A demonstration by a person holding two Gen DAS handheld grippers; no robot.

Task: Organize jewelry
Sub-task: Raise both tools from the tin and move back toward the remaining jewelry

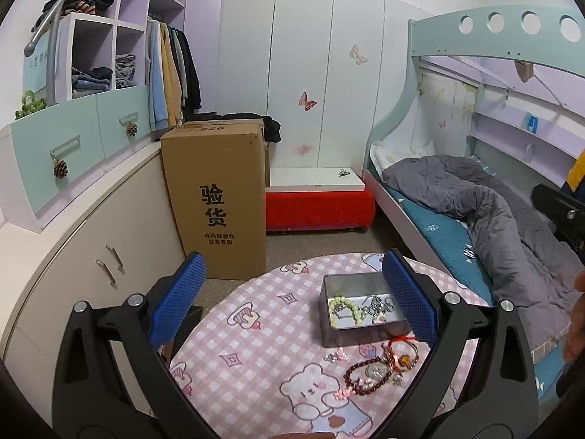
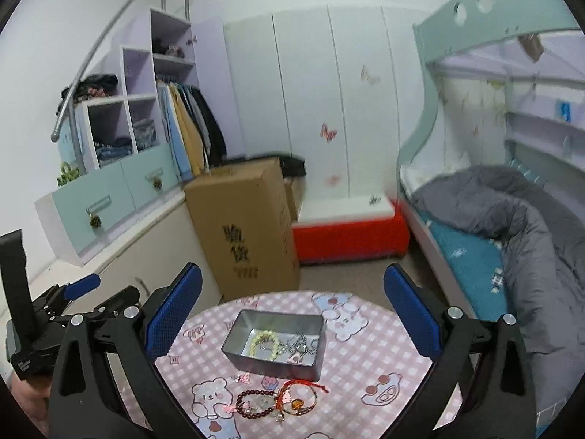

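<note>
Presently, on the round counter (image 2: 365, 358) with the pink checked cloth:

- Tin (image 2: 275, 344): open, rectangular, metal. Holds a pale bead bracelet (image 2: 264, 342) and a tangle of silver pieces (image 2: 299, 345).
- Loose jewelry, just in front of the tin: dark red bead bracelet (image 2: 252, 404), a red cord bangle (image 2: 301, 397) overlapping it, a small pink clip (image 2: 241, 378) near the tin wall.
- Left gripper (image 1: 292, 292): jaws wide, holding nothing, raised above the counter.
- Right gripper (image 2: 292, 307): jaws wide, holding nothing, also raised.

Handling note: the step appears to be picking up the next loose piece. Likely best to bring one gripper down over the edge of the pile, close on a single strand, lift clear before carrying it over the tin, so the overlapping pieces are not dragged along.

Not legible: how the red bead bracelet and cord bangle interlock; the count of silver pieces in the tin; the right-hand part of the pile in the left view, cut off by the gripper finger. The right view is slightly blurred.
</note>
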